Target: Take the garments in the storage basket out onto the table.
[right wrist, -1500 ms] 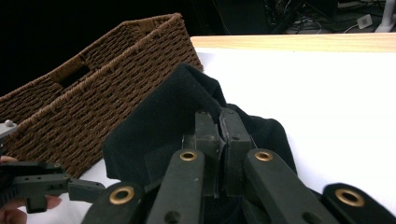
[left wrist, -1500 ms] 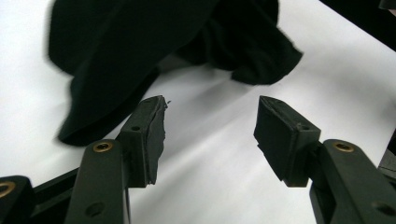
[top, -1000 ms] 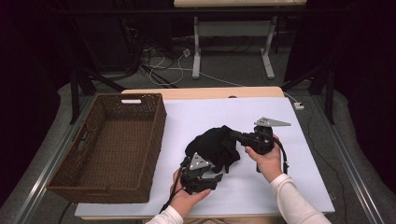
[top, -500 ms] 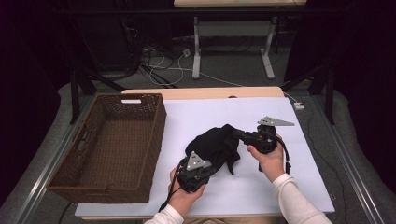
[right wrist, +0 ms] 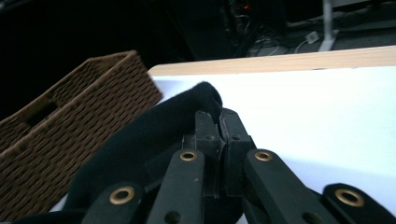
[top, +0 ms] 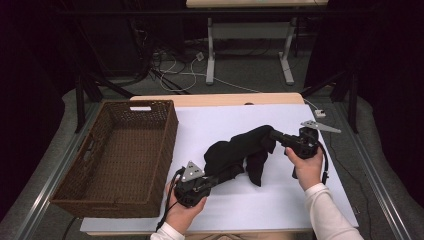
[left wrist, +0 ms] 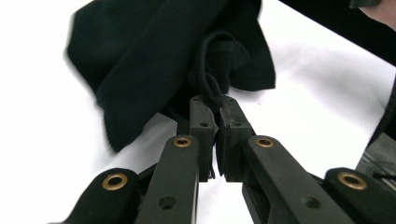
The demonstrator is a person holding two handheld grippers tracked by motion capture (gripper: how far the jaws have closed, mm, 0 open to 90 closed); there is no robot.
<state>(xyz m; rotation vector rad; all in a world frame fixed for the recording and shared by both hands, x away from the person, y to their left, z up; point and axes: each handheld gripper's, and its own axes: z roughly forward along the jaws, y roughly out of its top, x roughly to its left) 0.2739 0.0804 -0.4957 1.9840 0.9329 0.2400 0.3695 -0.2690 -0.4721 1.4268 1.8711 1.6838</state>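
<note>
Black cloth [top: 235,150] stretches between both clamped tongs, left [top: 218,176] and right [top: 272,134].

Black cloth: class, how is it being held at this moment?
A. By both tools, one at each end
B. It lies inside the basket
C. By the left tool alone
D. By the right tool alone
A: the left tool and the right tool are each shut on a part of the black cloth, which hangs stretched between them over the table, beside the basket.

The black cloth [top: 239,152] looks soft and matt. The brown basket [top: 117,155] is rough woven wicker. The table [top: 300,200] has a smooth white top with a pale wood edge.
</note>
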